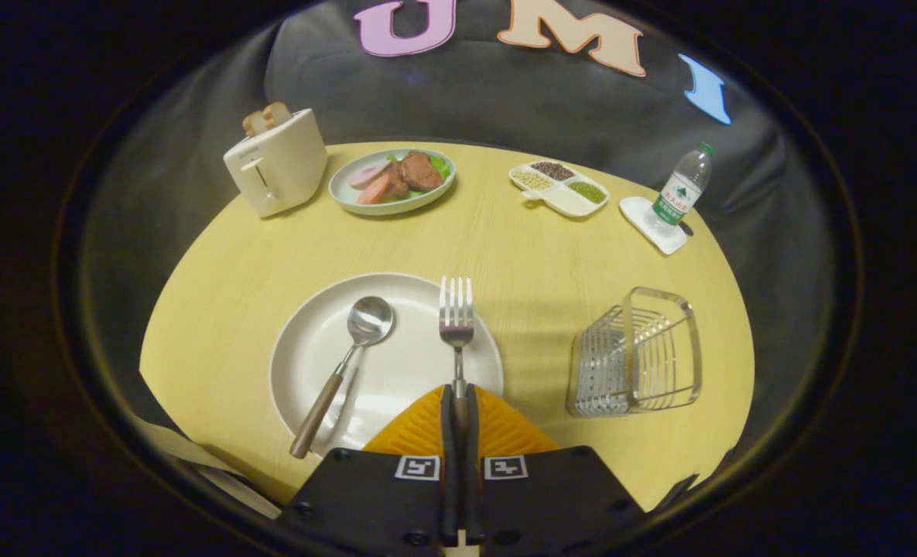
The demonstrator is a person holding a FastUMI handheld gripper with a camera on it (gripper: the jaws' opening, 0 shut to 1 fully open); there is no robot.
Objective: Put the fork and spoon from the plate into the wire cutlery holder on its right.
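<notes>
My gripper (458, 402) is shut on the fork (456, 319), both orange fingers (415, 429) pressing on its handle. The fork's tines point away from me, and its head hangs above the far right rim of the white plate (396, 371), casting a shadow there. The spoon (347, 357), with a metal bowl and a brown wooden handle, lies on the plate to the left of the fingers. The wire cutlery holder (636, 354) stands on the yellow table to the right of the plate, with nothing in it.
At the back of the table stand a cream toaster (276, 162) with bread, a green plate of meat (391, 182), a divided dish of beans (559, 188), and a water bottle (682, 189) on a white coaster. Bare table (535, 255) lies between plate and holder.
</notes>
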